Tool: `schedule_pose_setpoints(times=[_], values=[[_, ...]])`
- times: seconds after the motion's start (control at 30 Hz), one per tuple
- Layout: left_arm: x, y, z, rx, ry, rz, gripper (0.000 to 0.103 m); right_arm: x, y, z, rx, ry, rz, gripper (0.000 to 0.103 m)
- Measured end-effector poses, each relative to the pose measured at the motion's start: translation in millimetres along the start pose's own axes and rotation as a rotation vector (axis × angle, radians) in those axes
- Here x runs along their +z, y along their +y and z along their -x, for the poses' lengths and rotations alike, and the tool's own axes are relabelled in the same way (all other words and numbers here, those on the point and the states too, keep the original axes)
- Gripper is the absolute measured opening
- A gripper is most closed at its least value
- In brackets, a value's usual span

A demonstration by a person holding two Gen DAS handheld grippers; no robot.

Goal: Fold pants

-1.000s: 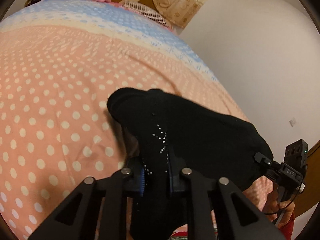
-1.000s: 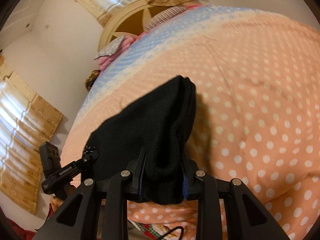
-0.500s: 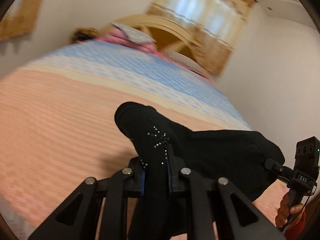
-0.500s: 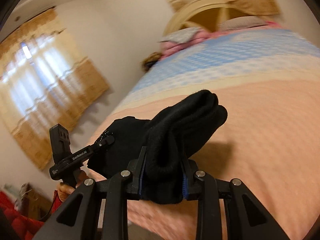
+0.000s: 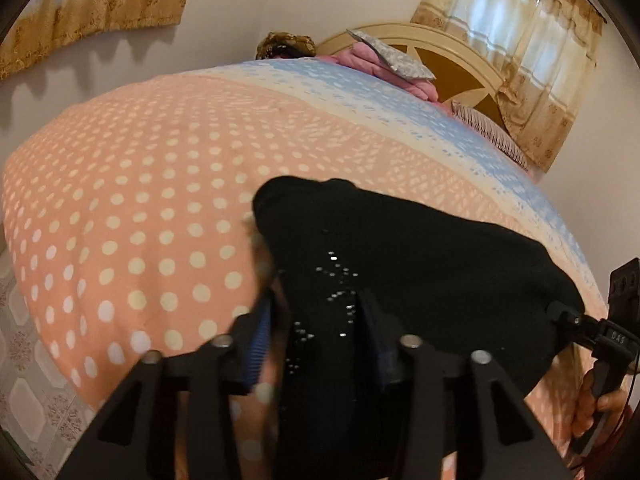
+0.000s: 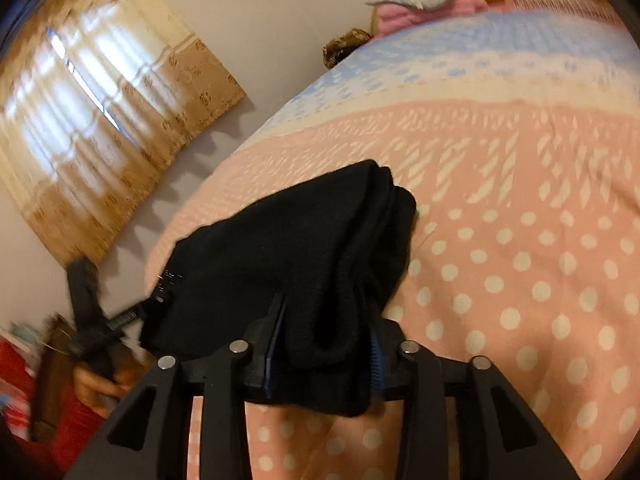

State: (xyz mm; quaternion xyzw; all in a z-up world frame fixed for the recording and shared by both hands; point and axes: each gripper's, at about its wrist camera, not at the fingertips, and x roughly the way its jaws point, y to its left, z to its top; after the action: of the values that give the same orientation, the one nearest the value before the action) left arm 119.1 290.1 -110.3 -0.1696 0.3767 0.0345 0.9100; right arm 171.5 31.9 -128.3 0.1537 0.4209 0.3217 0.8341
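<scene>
The black pants (image 5: pixel 420 260), with small shiny studs, lie in a folded bundle on the pink dotted bed cover (image 5: pixel 140 200). My left gripper (image 5: pixel 316 312) is at their near left corner. Its jaws are opening, the cloth still lies between them, and a gap shows beside the left pad (image 5: pixel 258 332). In the right wrist view my right gripper (image 6: pixel 326 332) is at the thick rolled edge of the pants (image 6: pixel 280 248). Its jaws are opening too, with the roll loose between the blue pads (image 6: pixel 375 350). Each view shows the other gripper at the bundle's far corner, with a hand on its handle.
Pink and grey pillows (image 5: pixel 384 56) lie against a cream headboard (image 5: pixel 460 76) at the far end of the bed. Golden curtains (image 5: pixel 520 20) hang over the windows. Tiled floor (image 5: pixel 24 360) shows beyond the bed's left edge.
Both grippers swung across the bed and down with the pants. Their jaws, clamped on the cloth before, now stand wider apart around it.
</scene>
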Motion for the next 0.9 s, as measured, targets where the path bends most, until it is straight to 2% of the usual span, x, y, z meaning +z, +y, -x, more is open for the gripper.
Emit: schedule_pose_setpoints(times=[0.03,0.07,0.1,0.13,0.2,0.27,0.33,0.37,0.4,0.43,0.47,0.57,0.67,0.8,0.9], values=[[0.3,-2.0,1.1,0.021,0.006,-0.018,0.061,-0.8,-3.5,0.9,-0.01,0.016,-0.008,0.053],[0.6,-0.5,3.9,0.059,0.012,-0.039,0.077,-0.7,-6.0,2.0,-0.004,0.022,-0.009,0.053],[2.1,0.4,6.7,0.14,0.012,-0.054,0.093,-1.6,-4.6,3.7,0.004,0.023,-0.008,0.053],[3.2,4.5,14.8,0.187,-0.005,-0.055,0.096,-1.5,-3.9,7.4,-0.001,0.022,-0.012,0.053],[5.3,11.0,27.0,0.199,-0.037,-0.047,0.096,-2.0,-4.6,20.6,-0.012,0.012,-0.039,0.053],[10.0,16.7,42.2,0.243,-0.071,-0.015,0.095,0.7,-5.5,36.1,-0.042,-0.038,-0.08,0.053],[16.4,17.1,47.5,0.349,-0.114,0.005,0.095,-1.2,-6.4,65.0,-0.169,-0.151,-0.106,0.053],[16.6,12.6,51.2,0.374,-0.13,0.001,0.095,-0.5,0.4,75.1,-0.276,-0.2,-0.072,0.053],[17.9,5.3,55.8,0.371,-0.149,-0.012,0.095,0.1,9.8,78.7,-0.327,-0.218,-0.017,0.05],[17.8,0.2,58.3,0.353,-0.163,-0.025,0.095,0.4,19.0,79.5,-0.34,-0.223,0.032,0.026],[15.9,-7.5,62.4,0.33,-0.178,-0.046,0.095,0.3,28.0,78.4,-0.34,-0.219,0.07,0.007],[8.8,-46.2,58.3,0.292,-0.208,-0.147,0.095,-0.9,58.9,66.4,-0.291,-0.205,0.161,0.007],[10.1,-69.5,38.7,0.276,-0.146,-0.212,0.095,-7.7,73.4,41.0,-0.272,-0.144,0.216,0.007],[-9.3,-76.3,9.4,0.291,-0.028,-0.229,0.096,-25.6,55.1,13.1,-0.285,-0.042,0.125,0.007],[-15.6,-70.9,13.8,0.283,-0.062,-0.194,0.098,-31.9,42.3,13.3,-0.237,-0.049,0.06,0.007]])
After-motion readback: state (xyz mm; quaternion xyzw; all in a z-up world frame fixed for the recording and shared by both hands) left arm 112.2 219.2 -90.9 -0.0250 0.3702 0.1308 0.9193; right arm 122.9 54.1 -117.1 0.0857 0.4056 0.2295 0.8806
